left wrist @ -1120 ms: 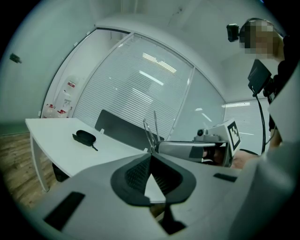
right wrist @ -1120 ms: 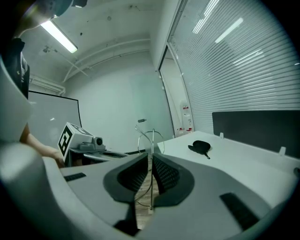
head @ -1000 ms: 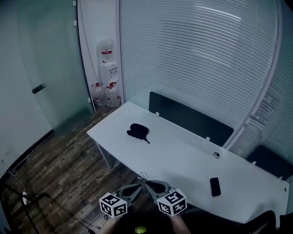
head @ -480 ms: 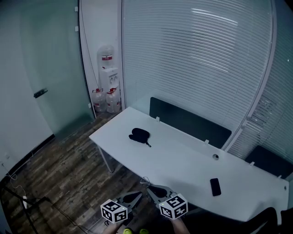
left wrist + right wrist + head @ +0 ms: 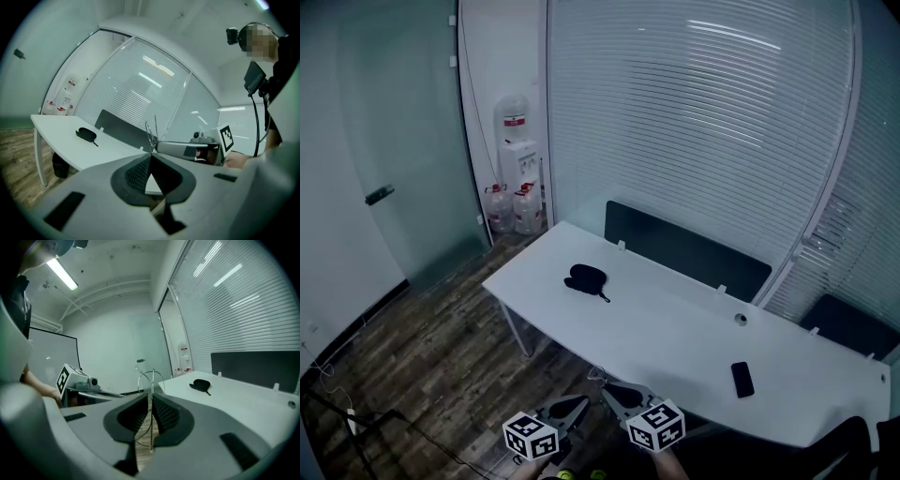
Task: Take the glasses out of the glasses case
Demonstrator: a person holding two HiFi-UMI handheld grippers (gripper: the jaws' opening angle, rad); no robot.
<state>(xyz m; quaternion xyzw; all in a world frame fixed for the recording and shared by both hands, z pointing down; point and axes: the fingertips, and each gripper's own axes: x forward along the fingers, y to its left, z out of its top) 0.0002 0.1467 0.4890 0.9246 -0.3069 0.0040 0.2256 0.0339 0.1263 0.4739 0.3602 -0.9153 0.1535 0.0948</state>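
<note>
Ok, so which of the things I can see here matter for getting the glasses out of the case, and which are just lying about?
For the job:
- glasses case, on the white desk
- left tool
- right tool
The glasses themselves aren't in sight.

Just lying about:
- phone on the desk
- water dispenser
- water bottles on the floor
- dark desk screen

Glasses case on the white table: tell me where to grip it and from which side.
Grip the glasses case across its short width, mid-body, probably coming from above: it lies flat on the table, and its strap trails from one end, so avoid that end.
</note>
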